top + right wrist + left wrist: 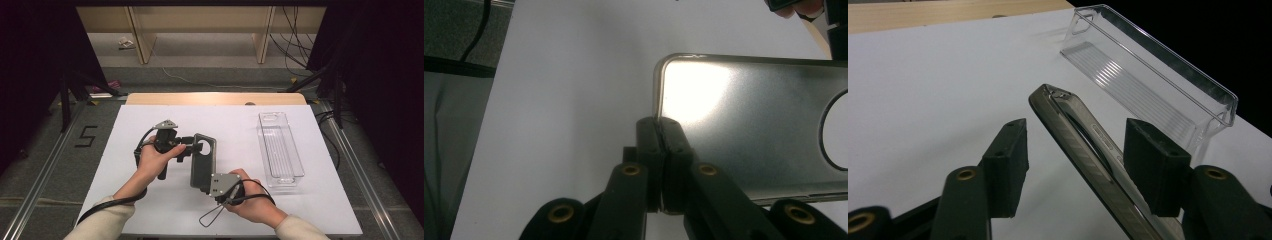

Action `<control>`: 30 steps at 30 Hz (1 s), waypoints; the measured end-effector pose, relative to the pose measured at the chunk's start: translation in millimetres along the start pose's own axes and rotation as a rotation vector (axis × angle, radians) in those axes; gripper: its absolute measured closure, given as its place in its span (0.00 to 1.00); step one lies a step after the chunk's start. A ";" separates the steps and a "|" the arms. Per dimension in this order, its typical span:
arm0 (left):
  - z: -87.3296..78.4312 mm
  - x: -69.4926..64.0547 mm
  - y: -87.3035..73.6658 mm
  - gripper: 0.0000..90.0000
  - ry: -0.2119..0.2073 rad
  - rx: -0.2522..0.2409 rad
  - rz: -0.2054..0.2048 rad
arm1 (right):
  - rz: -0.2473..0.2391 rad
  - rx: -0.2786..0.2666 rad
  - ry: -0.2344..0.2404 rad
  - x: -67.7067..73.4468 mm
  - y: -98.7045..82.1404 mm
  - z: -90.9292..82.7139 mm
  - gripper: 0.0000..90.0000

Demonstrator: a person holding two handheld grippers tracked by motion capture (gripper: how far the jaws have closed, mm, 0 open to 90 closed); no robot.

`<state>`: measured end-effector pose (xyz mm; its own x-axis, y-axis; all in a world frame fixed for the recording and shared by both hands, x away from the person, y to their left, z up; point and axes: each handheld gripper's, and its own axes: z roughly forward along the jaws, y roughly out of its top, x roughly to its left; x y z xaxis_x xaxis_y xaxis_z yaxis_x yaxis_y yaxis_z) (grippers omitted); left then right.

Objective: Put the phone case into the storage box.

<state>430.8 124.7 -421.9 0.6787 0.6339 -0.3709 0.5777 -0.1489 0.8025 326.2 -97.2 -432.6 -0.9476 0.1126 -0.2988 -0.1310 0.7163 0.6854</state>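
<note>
Phone case [754, 125] edge hidden inside right tongs [663, 131].

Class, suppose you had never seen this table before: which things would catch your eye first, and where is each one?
First, the grey phone case held up near the middle of the white table. The right gripper is shut on its near edge, while the left gripper straddles its far end, one jaw on each side, not yet clamped. To the right, a clear plastic tray lies lengthwise on the table.

A phone case [202, 162] is sitting mid-frame on the counter [150, 210]; a tray [280, 150] is lying to its right.
</note>
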 end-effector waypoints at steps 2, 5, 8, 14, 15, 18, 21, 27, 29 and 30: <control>1.6 -0.6 -0.7 0.54 -0.008 0.004 -0.006 | -0.007 0.000 -0.001 -0.3 -0.6 0.7 0.99; 2.5 -1.0 -1.3 0.60 -0.004 0.003 -0.020 | -0.011 0.004 0.005 0.7 -0.8 1.7 0.99; 1.3 -1.2 -1.0 0.68 -0.013 -0.019 -0.040 | -0.022 0.010 0.007 1.5 -1.0 3.0 0.99; -2.4 -4.4 0.9 0.75 -0.046 -0.050 -0.072 | -0.031 0.024 0.011 2.4 -2.1 5.4 0.99; -2.7 -5.5 1.0 0.77 -0.053 -0.055 -0.073 | -0.040 0.027 0.006 2.6 -2.6 6.4 0.99; -3.4 -9.5 1.5 0.79 -0.064 -0.071 -0.072 | -0.052 0.040 0.009 3.4 -3.2 8.2 0.99; -4.5 -13.2 2.6 0.82 -0.085 -0.087 -0.078 | -0.051 0.047 0.002 3.4 -4.6 9.8 0.99; -7.3 -23.2 2.9 0.90 -0.071 -0.139 0.008 | -0.011 0.043 -0.008 -3.4 -15.9 14.1 0.95; -8.7 -24.2 4.0 0.91 -0.068 -0.154 0.021 | 0.014 0.027 -0.025 -5.6 -17.0 12.4 0.91; -9.3 -24.5 4.3 0.91 -0.063 -0.157 0.028 | 0.025 0.020 -0.031 -6.7 -16.6 10.9 0.89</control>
<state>412.4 115.5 -405.0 0.7232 0.5819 -0.3719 0.4834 -0.0420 0.8744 337.9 -102.4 -449.2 -0.9411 0.1517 -0.3023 -0.1011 0.7265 0.6796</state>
